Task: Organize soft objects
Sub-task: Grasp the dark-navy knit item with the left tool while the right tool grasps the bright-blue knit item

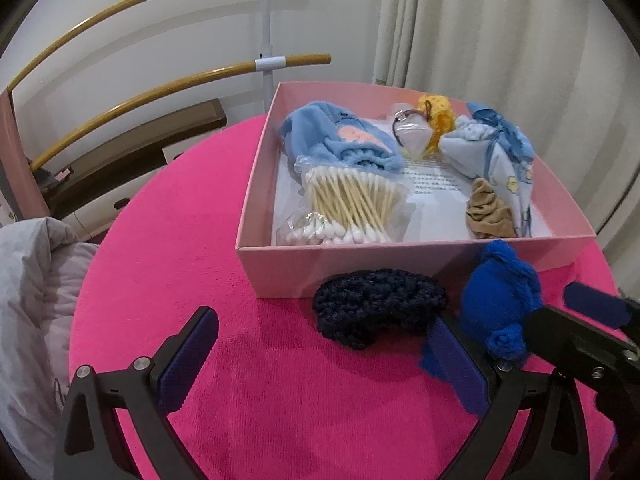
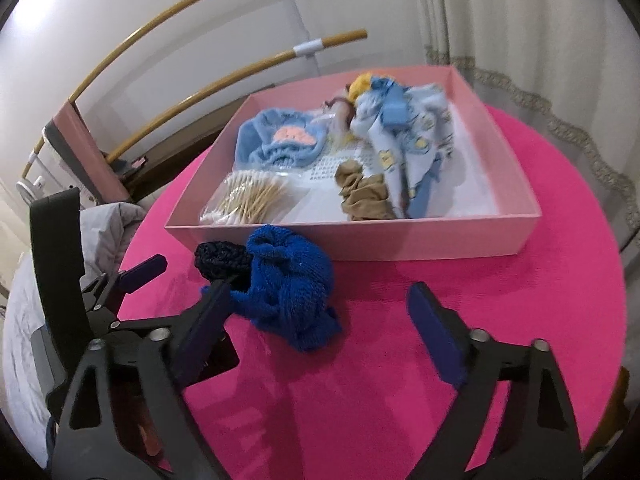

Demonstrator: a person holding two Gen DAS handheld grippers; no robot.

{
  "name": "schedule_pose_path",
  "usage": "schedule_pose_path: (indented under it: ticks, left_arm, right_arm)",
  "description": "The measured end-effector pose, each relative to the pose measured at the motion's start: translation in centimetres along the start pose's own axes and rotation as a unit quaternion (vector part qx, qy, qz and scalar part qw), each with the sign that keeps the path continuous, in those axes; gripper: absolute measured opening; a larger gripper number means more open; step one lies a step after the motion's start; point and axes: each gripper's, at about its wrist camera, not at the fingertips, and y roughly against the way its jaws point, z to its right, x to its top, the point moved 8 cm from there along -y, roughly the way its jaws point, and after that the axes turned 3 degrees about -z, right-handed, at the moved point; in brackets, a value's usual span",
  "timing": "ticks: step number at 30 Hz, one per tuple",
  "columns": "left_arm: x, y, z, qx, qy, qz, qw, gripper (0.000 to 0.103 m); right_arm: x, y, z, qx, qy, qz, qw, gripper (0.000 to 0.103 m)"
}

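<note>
At the far left, off the edge of the round pink tabletop (image 1: 168,264), lies a pale grey quilt (image 1: 28,280), no part of the sorting. Next comes the left hand-held gripper (image 1: 320,354), tilted down over bare cloth with its jaws spread wide and nothing between them; its right finger lies just beside the two loose pieces, which suggests it is lining up for one of them. Just ahead of it sits the dark navy knitted piece (image 1: 378,308), lying against the near wall of the pink box (image 1: 400,264), probably left there as one of the last things to go in. Touching it on the right is the bright blue knitted piece (image 2: 288,292), slumped in a loose heap on the tabletop. The right hand-held gripper (image 2: 324,314) has its jaws open on either side of this heap; the left finger is at the yarn's edge, the right finger stands clear of it, so nothing is gripped yet. Beyond both, the box already holds the sorted things, grouped loosely: a bag of cotton swabs (image 1: 352,208) at front left, a light blue plush item (image 1: 340,140) behind it, a tan scrunchie (image 1: 486,208) and a pale blue printed cloth (image 1: 500,152) to the right. Two pieces appear left to store.
</note>
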Motion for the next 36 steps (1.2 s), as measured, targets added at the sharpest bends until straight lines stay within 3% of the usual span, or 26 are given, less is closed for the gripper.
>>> schedule_pose_path:
  ticks: [10, 13, 16, 24, 35, 36]
  left_arm:
    - [0.2, -1.3, 0.4, 0.005, -0.017, -0.011, 0.9998, 0.1]
    - [0.3, -1.5, 0.6, 0.005, -0.022, -0.012, 0.9997, 0.099]
    - [0.2, -1.4, 0.9, -0.009, -0.026, -0.012, 0.9995, 0.089]
    - [0.0, -0.9, 1.2, -0.029, -0.025, -0.011, 0.9992, 0.066]
    - [-0.2, 0.3, 2.4, -0.052, -0.027, -0.018, 0.9981, 0.017]
    - [-0.2, 0.5, 2.4, -0.052, -0.027, -0.018, 0.9981, 0.016]
  right_arm:
    - [0.1, -2.2, 0.1, 0.013, -0.012, -0.026, 1.0, 0.075]
    - [0.2, -2.8, 0.0, 0.029, -0.023, -0.035, 0.999, 0.062]
    - [0.3, -3.1, -0.3, 0.049, -0.029, -0.036, 0.998, 0.04]
    - [0.3, -1.9, 0.4, 0.054, -0.045, -0.018, 0.997, 0.036]
    - [-0.2, -0.8, 2.1, 0.005, -0.039, -0.006, 0.999, 0.036]
    - [-0.2, -0.7, 2.2, 0.004, -0.039, -0.005, 0.999, 0.036]
